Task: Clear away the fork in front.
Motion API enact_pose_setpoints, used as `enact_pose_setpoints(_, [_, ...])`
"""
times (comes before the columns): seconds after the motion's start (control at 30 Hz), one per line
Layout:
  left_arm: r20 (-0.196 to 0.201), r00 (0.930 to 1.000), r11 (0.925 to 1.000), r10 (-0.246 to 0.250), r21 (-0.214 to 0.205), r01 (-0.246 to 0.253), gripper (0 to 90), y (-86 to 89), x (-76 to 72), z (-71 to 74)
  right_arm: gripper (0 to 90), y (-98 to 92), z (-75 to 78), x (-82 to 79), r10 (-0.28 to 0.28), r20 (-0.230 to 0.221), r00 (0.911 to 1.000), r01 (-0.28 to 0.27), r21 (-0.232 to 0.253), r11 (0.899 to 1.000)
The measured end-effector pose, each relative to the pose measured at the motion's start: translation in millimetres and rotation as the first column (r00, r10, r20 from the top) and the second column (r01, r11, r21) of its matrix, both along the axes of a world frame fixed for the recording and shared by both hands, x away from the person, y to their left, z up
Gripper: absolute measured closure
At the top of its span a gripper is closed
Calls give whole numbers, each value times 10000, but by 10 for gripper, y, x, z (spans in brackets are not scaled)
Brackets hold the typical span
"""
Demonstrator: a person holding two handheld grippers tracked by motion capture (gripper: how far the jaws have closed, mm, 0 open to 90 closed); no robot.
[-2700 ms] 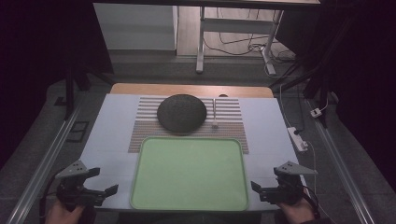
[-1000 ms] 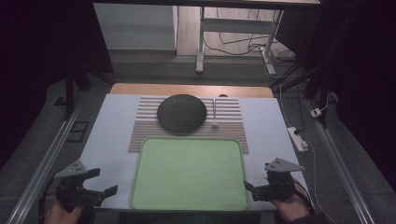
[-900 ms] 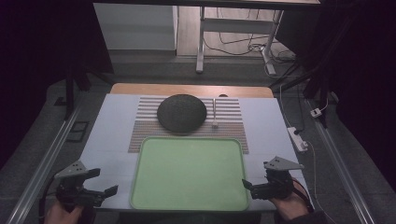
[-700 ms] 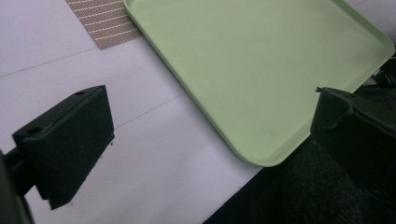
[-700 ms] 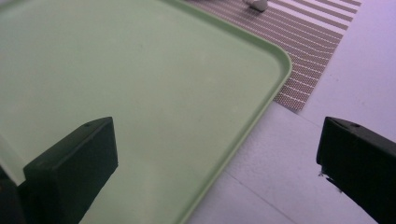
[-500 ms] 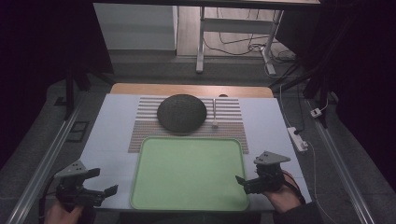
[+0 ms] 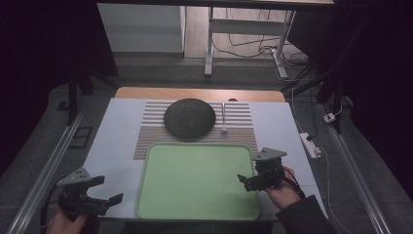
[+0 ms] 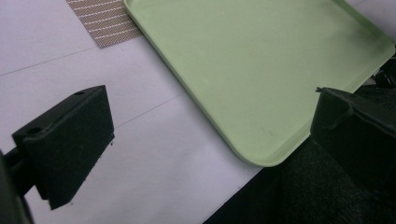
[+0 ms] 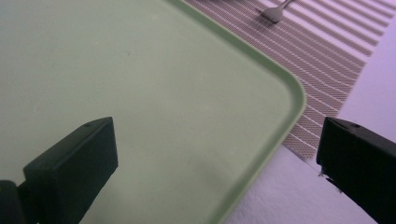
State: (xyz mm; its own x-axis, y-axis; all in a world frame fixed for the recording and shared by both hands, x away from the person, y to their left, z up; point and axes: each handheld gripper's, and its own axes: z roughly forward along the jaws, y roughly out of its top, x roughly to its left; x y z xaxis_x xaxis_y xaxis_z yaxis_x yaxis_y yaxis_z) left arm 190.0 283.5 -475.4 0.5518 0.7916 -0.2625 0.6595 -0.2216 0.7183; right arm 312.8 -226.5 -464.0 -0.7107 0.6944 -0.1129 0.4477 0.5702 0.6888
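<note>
Lying on white table (image 7: 117, 131): striped mat (image 7: 195, 127), green tray (image 7: 197, 180); dark room.

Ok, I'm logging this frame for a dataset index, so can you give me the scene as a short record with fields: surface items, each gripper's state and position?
tray: green tray, empty, at the table's near centre
mat: striped mat beyond the tray, partly under it
plate: dark round plate on the mat
utensil: small pale utensil on the mat, right of the plate
left gripper: left gripper open, off the tray's near left corner
right gripper: right gripper open, over the tray's right edge
</note>
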Motion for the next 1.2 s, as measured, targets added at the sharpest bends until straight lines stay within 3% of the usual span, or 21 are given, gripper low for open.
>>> enact_pose_setpoints(0.23, [-34,10000,10000,-9,1,9,0,-2,4,-2,0,113,-68,213,-58,-32,10000,56,-599,9982])
enact_pose_setpoints(0.67, [-83,10000,10000,-21,38,21,0,-3,10,-4,0,235,-159,608,-447,221,9988,466,-941,9945])
enact_pose_setpoints(0.83, [-90,10000,10000,-20,35,20,0,-3,12,-4,0,309,-199,789,-456,289,9985,495,-1490,9876])
enact_pose_setpoints(1.2, [-114,9999,10000,-47,46,48,0,-8,13,-5,0,461,-210,1023,-465,769,9960,619,-2119,9753])
